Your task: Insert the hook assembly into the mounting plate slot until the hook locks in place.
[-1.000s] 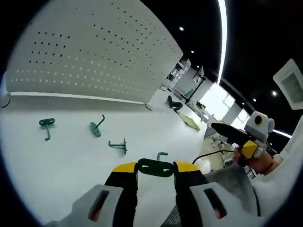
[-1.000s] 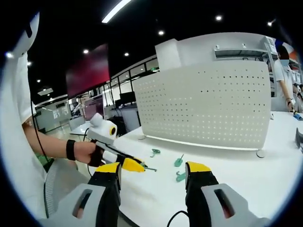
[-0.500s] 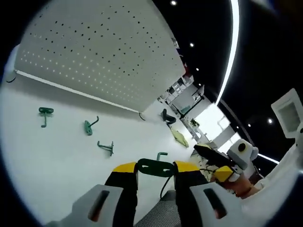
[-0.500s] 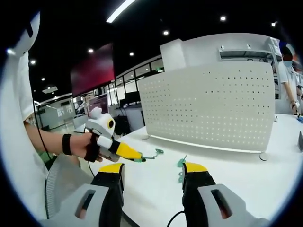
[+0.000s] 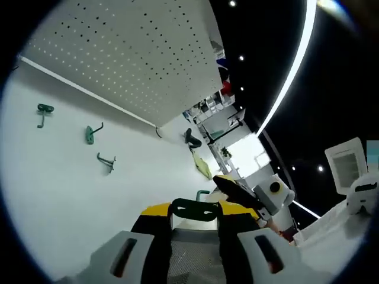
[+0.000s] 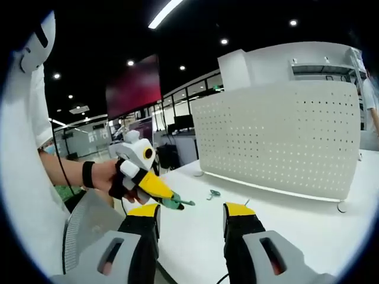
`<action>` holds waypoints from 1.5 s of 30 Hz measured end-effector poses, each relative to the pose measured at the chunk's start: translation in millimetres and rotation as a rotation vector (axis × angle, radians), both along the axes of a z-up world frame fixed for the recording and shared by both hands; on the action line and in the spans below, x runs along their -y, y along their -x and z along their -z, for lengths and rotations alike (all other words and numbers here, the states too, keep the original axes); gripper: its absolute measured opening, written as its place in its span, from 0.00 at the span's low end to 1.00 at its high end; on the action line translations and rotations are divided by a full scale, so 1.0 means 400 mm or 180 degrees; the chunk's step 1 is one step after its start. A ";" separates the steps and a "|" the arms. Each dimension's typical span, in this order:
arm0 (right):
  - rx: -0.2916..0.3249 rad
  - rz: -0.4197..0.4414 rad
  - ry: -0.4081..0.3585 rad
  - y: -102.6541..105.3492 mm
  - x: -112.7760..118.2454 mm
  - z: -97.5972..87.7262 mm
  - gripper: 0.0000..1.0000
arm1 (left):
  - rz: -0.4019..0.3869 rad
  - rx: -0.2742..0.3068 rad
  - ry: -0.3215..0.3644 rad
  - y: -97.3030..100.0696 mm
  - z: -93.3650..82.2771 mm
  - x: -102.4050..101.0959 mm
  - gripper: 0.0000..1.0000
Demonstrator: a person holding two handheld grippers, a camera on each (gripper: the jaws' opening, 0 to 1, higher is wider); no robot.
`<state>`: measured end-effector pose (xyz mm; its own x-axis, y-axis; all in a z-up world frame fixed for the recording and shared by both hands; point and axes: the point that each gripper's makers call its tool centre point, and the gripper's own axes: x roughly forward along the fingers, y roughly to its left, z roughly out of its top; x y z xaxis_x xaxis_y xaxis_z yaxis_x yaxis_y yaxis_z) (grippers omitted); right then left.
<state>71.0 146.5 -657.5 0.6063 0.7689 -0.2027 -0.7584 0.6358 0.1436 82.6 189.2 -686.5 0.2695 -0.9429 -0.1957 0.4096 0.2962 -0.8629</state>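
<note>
Between left claw (image 5: 195, 214) jaws: green hook (image 5: 194, 209) clamped by its flat base; looks light, stiff metal, slick. Right claw (image 6: 191, 213) gapes, holding nothing. Pegboard (image 6: 278, 139) well apart.

- Left gripper view: strongly rolled, looking low across the white table (image 5: 53, 177) toward the perforated mounting plate (image 5: 130, 53).
- Right gripper view: near level, facing the same plate (image 6: 284, 136) from farther back.
</note>
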 end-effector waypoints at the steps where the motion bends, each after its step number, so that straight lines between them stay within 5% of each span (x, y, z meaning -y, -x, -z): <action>1: -0.0005 -0.0013 0.0038 -0.003 0.000 0.003 0.40 | 0.0029 -0.0095 0.0058 0.008 -0.005 0.003 0.30; 14: 0.0184 -0.0449 0.0132 0.017 -0.042 0.004 0.21 | 0.0224 -0.0232 0.0255 0.039 -0.033 0.027 0.30; 33: 0.0474 -0.0750 0.0136 0.030 -0.068 -0.017 0.12 | 0.0520 -0.0495 0.0514 0.061 -0.047 0.050 0.30; 45: 0.0650 -0.1021 0.0485 0.052 -0.076 -0.007 0.06 | 0.0665 -0.0722 0.0709 0.074 -0.051 0.059 0.30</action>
<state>50.2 177.1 -654.5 0.3802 0.8961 -0.2292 -0.9248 0.3647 -0.1080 53.2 165.8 -666.0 0.0403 -0.9991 -0.0125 0.2326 0.0215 -0.9723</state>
